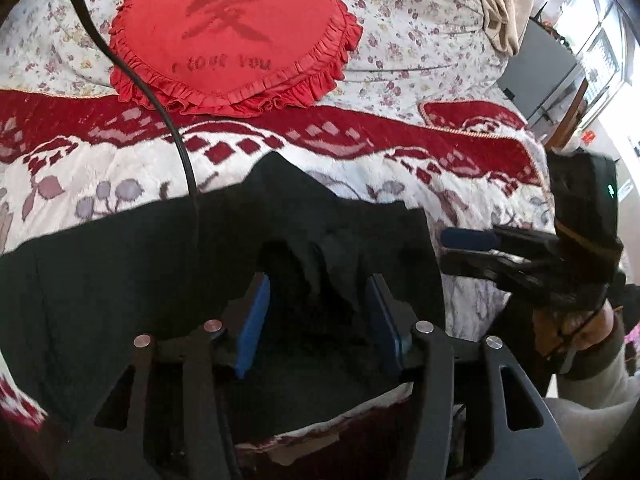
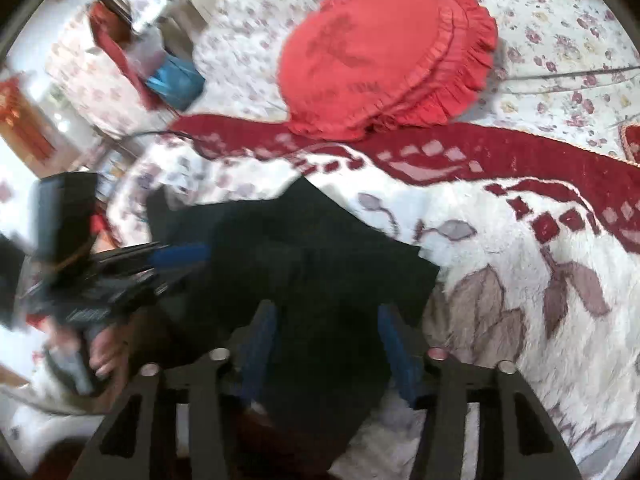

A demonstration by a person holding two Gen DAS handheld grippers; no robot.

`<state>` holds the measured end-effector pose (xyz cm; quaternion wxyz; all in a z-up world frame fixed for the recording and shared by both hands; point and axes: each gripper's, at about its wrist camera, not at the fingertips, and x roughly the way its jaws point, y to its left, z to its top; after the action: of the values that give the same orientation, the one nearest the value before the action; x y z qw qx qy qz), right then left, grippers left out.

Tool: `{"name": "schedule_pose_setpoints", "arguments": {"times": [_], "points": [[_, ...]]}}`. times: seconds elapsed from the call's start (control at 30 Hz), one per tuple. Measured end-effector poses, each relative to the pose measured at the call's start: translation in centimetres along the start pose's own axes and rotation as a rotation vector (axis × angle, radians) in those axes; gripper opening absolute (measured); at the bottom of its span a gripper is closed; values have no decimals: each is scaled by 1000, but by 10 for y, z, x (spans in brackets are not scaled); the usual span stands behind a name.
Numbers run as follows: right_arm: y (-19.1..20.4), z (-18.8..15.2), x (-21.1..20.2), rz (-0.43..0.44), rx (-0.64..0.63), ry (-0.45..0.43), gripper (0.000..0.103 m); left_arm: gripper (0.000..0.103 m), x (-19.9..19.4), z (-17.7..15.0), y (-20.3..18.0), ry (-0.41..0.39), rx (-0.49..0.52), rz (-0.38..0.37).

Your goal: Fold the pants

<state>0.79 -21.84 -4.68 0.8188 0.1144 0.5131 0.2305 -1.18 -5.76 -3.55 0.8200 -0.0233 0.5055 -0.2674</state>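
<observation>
Lying low centre on the bed point(image 1: 400, 184): black pants point(image 1: 120, 264), soft, limp, light. Both left tongs point(image 1: 316, 320) and right tongs point(image 2: 326, 344) gaping half-open, gripping nothing. Pinching edges or corners looking best.

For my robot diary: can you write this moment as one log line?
task: fold pants | pants: on bed | left gripper: open | right gripper: open

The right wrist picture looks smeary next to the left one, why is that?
Right wrist view: motion blur smears the red pillow and the other tongs. Left wrist view: sharper, pillow lettering readable, window glare at right; both bend at the edges.
</observation>
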Motion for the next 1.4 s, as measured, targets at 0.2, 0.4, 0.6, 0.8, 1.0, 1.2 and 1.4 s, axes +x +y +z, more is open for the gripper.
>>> {"name": "schedule_pose_setpoints", "arguments": {"times": [0.2,0.4,0.6,0.8,1.0,1.2,1.4], "points": [[17,17,46,-169,-145,47,42,50,24,-22,-23,20,50,189],[24,39,62,-178,-175,48,42,52,33,-36,14,63,-92,204],[27,20,18,-145,-146,-4,42,51,21,-43,26,59,-108,217],[58,3,27,-105,-210,20,42,51,13,-45,27,40,-132,210],[74,5,65,-151,-261,68,42,51,-5,-46,30,-5,-141,241],[76,10,67,-161,-250,71,43,51,-13,-48,38,-27,-169,283],[82,8,42,-166,-255,30,44,51,-12,-44,41,-39,-187,291]]}}
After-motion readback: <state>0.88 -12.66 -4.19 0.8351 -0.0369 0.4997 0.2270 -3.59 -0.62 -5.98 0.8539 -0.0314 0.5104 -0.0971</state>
